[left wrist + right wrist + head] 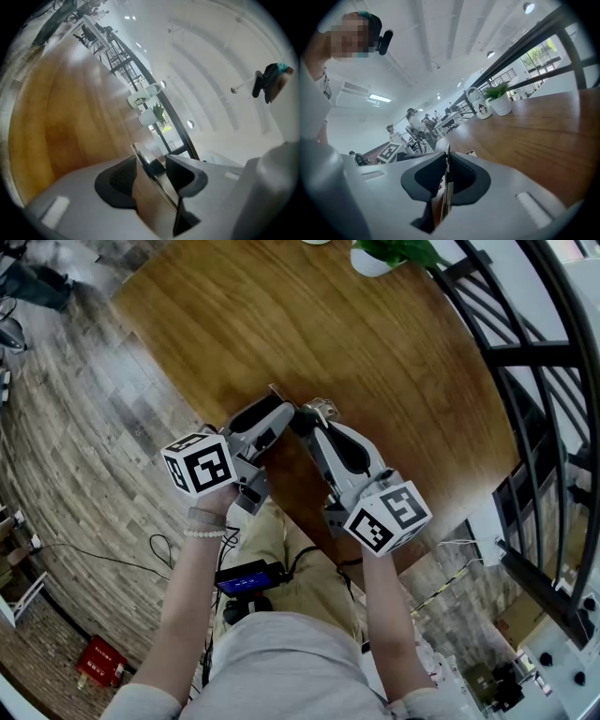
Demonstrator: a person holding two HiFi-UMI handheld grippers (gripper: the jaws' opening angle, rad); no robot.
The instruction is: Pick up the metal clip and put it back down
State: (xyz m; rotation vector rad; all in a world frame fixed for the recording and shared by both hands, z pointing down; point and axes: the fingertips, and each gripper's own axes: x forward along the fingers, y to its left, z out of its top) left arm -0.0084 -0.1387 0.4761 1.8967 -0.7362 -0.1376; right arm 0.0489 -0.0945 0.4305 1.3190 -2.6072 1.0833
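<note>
Left claw (278, 416) and right claw (309, 424) each clamp the metal clip (152, 183) at the counter's (281, 324) near edge; the far pot (372, 262) holds a plant (403, 249).

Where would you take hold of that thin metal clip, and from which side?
Probably by a flat plate: the metal clip is thin and broad, so the fingers should close on its two wide faces, coming in edge-on. The left gripper and right gripper each pinch it that way now.

We see the left gripper (284, 415) and right gripper (306, 424) meeting tip to tip at the metal clip (321, 409) over the wooden table (375, 352).
</note>
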